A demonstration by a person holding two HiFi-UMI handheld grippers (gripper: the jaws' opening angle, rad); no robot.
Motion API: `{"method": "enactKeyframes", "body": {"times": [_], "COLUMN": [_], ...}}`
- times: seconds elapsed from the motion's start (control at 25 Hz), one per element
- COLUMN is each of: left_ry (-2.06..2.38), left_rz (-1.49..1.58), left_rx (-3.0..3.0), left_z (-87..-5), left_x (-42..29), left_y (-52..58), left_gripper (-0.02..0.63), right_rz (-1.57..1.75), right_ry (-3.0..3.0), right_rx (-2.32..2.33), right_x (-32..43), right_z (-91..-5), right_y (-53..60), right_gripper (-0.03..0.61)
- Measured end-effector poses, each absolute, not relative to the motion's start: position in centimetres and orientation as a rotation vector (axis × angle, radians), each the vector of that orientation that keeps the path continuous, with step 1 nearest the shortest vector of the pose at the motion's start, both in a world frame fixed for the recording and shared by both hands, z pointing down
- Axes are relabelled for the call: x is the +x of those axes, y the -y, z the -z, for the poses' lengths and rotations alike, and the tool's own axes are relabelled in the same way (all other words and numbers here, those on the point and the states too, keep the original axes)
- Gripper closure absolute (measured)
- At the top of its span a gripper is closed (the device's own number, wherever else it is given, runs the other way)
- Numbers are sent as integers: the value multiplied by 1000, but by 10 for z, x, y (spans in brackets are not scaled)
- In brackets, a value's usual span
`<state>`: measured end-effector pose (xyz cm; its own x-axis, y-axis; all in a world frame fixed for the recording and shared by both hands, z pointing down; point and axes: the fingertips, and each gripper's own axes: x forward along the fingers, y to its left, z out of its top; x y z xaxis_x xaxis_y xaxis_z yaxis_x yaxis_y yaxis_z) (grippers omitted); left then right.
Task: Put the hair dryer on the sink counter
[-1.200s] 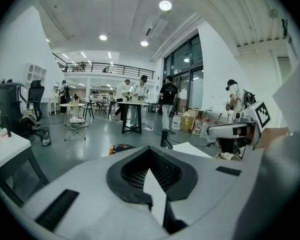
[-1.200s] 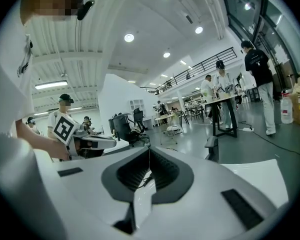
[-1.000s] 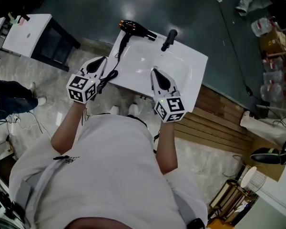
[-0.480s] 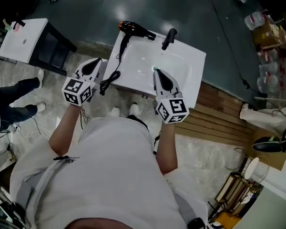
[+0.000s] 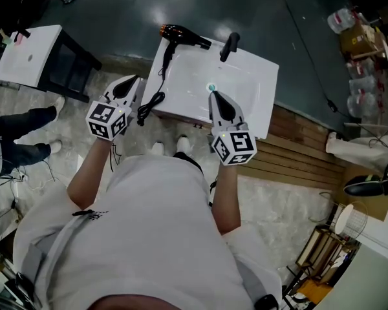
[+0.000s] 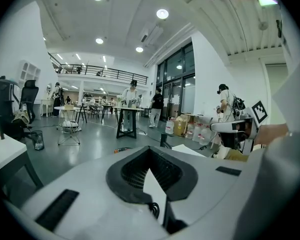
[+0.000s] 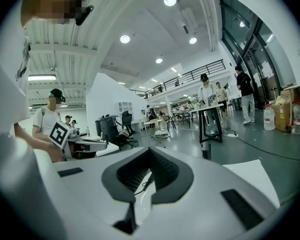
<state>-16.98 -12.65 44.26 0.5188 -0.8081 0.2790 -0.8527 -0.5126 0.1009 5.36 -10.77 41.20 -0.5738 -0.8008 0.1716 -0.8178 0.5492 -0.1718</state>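
Observation:
The black and orange hair dryer [image 5: 181, 37] lies on the far left corner of the white sink counter [image 5: 258, 108], left of the black faucet [image 5: 229, 46]. Its black cord [image 5: 152, 102] hangs over the counter's left front edge. My left gripper [image 5: 130, 82] hovers just left of that cord, shut, with nothing in it. In the left gripper view the cord [image 6: 152, 209] shows through the gap behind the closed jaws of that gripper [image 6: 150, 151]. Over the basin's front sits my right gripper [image 5: 213, 97], shut and empty, and the right gripper view shows this gripper [image 7: 150, 151] closed too.
A second white counter on a dark cabinet [image 5: 29, 53] stands at the left, with a person's legs [image 5: 19, 124] below it. Wooden planks [image 5: 297, 154] lie right of the sink. Bottles and boxes [image 5: 359, 41] are at the upper right. Cables cross the dark floor.
My left gripper has drawn a little left, away from the hanging cord. The right gripper has shifted slightly over the basin. The hair dryer has stayed put on the counter.

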Motion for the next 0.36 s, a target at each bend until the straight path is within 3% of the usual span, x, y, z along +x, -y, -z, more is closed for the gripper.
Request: {"method": "enactKeyframes", "body": {"times": [0.36], "left_ry": [1405], "left_rz": [-301], "left_rx": [2532], "left_z": [-446], "left_x": [-174], "left_y": [127], "left_gripper": [611], "right_rz": [-355], "right_ry": [2683], "right_rx": [1423], "right_x": [53], "right_z": [-413], "right_y": [105], "right_gripper": [571]}}
